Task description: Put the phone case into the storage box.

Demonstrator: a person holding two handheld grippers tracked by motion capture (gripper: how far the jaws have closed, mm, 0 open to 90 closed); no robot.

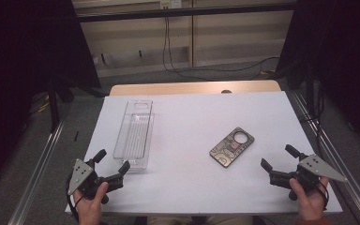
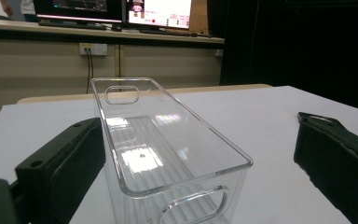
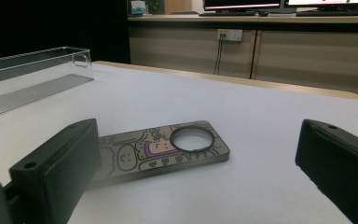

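Two grippers, jaws spread, empty. Left gripper (image 1: 111, 165) at near end of clear bin (image 1: 134, 133): thin wall may slip, bin skid on bench (image 1: 187, 117). Right gripper (image 1: 280, 162) near flat patterned card (image 1: 232, 147), mid-bench right: hard to lift.

White sheet (image 1: 192, 122) covering a wooden table (image 1: 194, 87). Black cables (image 1: 168, 51) hang along the panelled wall (image 1: 234, 37). Monitors (image 2: 116, 9) stand behind.
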